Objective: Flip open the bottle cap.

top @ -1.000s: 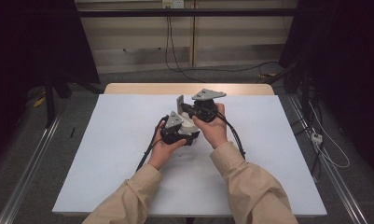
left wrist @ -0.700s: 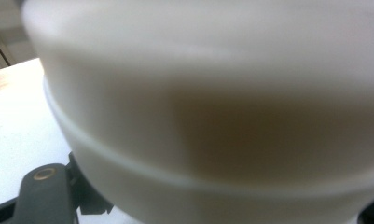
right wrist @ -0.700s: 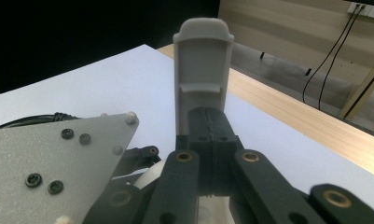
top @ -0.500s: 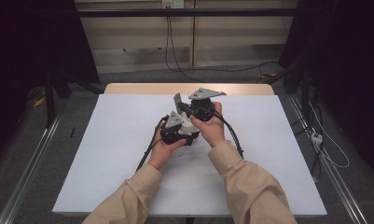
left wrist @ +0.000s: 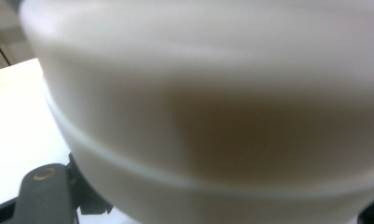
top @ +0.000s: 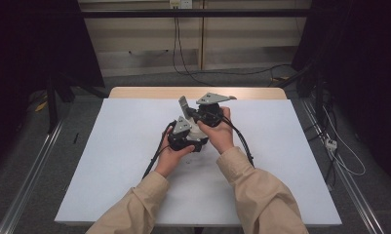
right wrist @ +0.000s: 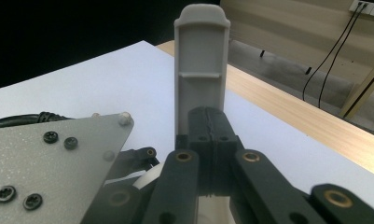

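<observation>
Both hand-held grippers meet over the middle of the white table (top: 110, 161), each closed on a part.

Your right hand-held gripper (right wrist: 211, 128) has its jaws pressed together on the lower end of a grey flat piece (right wrist: 202, 70), which stands upright above them; in the high view that grey flat piece (top: 183, 104) rises just beyond your hands. Your left hand-held gripper (top: 183, 139) sits just below and beside the right hand-held gripper (top: 203, 114), clamped on a white rounded object (left wrist: 212, 116) that is blurred, close against its camera, above the table.
</observation>
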A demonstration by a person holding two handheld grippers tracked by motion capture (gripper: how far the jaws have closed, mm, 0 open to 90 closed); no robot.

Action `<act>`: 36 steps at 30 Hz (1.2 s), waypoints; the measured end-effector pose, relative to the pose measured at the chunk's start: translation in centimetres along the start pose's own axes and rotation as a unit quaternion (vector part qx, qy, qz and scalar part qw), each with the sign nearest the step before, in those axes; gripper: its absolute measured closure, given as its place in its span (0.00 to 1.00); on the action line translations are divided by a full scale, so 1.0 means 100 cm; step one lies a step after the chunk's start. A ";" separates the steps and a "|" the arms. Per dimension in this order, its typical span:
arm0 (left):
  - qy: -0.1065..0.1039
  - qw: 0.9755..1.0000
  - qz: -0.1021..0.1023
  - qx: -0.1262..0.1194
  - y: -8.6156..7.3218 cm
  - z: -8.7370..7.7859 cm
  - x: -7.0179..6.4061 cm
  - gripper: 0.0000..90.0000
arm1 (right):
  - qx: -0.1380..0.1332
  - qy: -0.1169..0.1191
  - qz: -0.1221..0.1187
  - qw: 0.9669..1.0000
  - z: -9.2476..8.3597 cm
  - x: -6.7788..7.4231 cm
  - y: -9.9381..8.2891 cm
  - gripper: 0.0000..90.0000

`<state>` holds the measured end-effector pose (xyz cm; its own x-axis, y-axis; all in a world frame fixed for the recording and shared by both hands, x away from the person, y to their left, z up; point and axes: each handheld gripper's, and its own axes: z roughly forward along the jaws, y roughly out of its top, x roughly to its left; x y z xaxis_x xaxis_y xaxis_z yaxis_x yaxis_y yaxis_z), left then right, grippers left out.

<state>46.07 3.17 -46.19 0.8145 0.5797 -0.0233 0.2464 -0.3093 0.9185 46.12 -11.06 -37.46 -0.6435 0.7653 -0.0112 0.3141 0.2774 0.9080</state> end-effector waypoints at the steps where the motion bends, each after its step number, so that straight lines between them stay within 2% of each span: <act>1: -0.010 1.000 0.004 0.001 0.000 0.001 0.001 0.21 | 0.000 0.000 0.000 1.000 0.000 0.000 0.000 1.00; 2: -0.012 1.000 0.006 0.002 0.000 0.001 0.001 0.21 | -0.001 0.000 0.001 1.000 0.000 0.000 0.000 1.00; 3: 0.000 1.000 0.000 0.000 0.000 0.000 0.000 0.21 | 0.000 0.001 0.001 1.000 0.000 0.000 0.000 1.00; 8: 0.001 1.000 0.000 0.000 0.000 0.000 0.000 0.21 | 0.000 0.002 0.001 1.000 0.000 0.000 0.000 1.00; 11: 0.001 1.000 0.007 0.001 0.000 0.000 0.001 0.21 | 0.000 0.002 0.002 1.000 0.000 -0.001 0.000 1.00; 13: 0.001 1.000 0.000 0.001 0.000 0.000 0.000 0.21 | 0.001 0.001 0.001 1.000 0.001 -0.001 0.001 1.00; 17: 0.001 1.000 -0.001 0.000 0.000 0.000 0.000 0.21 | 0.001 0.000 0.000 1.000 0.001 -0.001 0.002 1.00; 20: 0.001 1.000 0.006 0.000 0.000 0.000 0.000 0.21 | 0.001 0.001 0.002 1.000 0.002 -0.001 0.002 1.00; 21: 0.014 1.000 0.008 0.002 0.000 0.000 -0.001 0.21 | 0.000 0.000 0.002 1.000 0.002 -0.001 0.003 1.00; 22: 0.000 1.000 0.003 0.003 0.000 0.000 0.000 0.21 | -0.001 0.000 0.002 1.000 0.002 -0.001 0.003 1.00; 26: 0.001 1.000 0.008 0.004 0.000 0.000 0.000 0.21 | -0.001 0.000 0.003 1.000 0.004 0.000 0.004 1.00; 27: 0.014 1.000 0.007 0.002 0.000 0.000 -0.001 0.21 | -0.001 0.001 0.004 1.000 0.004 0.000 0.004 1.00; 29: 0.015 1.000 0.007 0.002 0.000 0.000 -0.001 0.21 | -0.001 0.001 0.005 1.000 0.005 0.000 0.003 1.00; 30: 0.014 1.000 0.006 0.002 0.000 0.000 -0.001 0.21 | -0.002 0.001 0.006 1.000 0.005 0.000 0.003 1.00; 31: 0.002 1.000 0.003 0.004 0.000 0.000 -0.001 0.21 | -0.003 0.001 0.006 1.000 0.006 0.000 0.003 1.00; 36: 0.002 1.000 0.009 0.005 0.000 0.000 0.000 0.21 | -0.002 0.004 0.005 1.000 0.007 0.000 0.004 1.00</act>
<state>46.06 3.13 -46.16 0.8166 0.5772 -0.0059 0.2375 -0.3266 0.9148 46.75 -10.49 -37.40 -0.6455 0.7637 0.0020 0.3186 0.2670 0.9095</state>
